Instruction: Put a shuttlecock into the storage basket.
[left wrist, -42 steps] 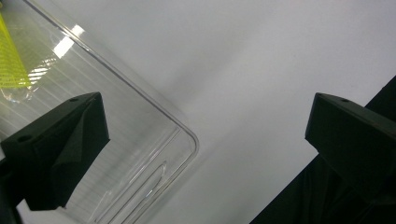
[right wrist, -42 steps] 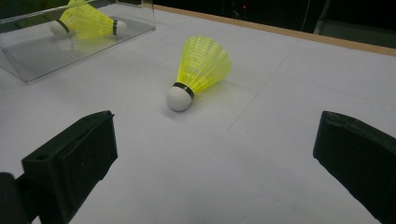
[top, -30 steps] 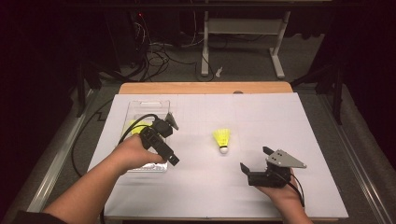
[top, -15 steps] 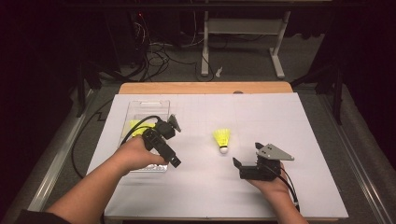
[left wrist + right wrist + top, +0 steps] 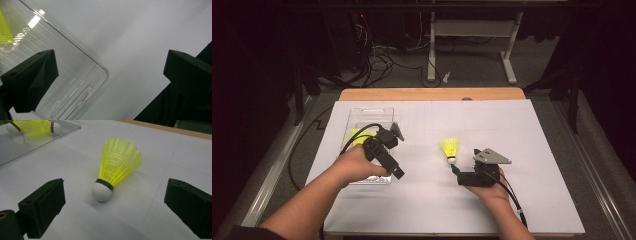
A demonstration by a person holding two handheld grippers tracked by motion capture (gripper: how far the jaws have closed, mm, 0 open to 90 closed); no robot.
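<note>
White paper covers the table (image 5: 532, 150), with dark floor and tangled cables behind. Jaws spread wide, the right gripper (image 5: 455, 172) sits low on the paper with the cork of a yellow shuttlecock (image 5: 450, 149) just ahead of its tips, untouched; in the right gripper view the shuttlecock (image 5: 115, 171) lies centred between the two black jaws, apparently lined up for a grasp. It rests on its side, long axis running from the white cork nearest the gripper to the flared skirt pointing away toward the table's far edge. The left gripper (image 5: 398, 172), jaws also wide and empty, hovers over the near corner of a clear plastic tray (image 5: 362, 114), whose rounded corner (image 5: 100, 71) shows between the jaws in the left gripper view. A second yellow shuttlecock (image 5: 357, 136) already lies inside, suggesting the tray is the destination and the left hand (image 5: 357, 165) is standing by.
</note>
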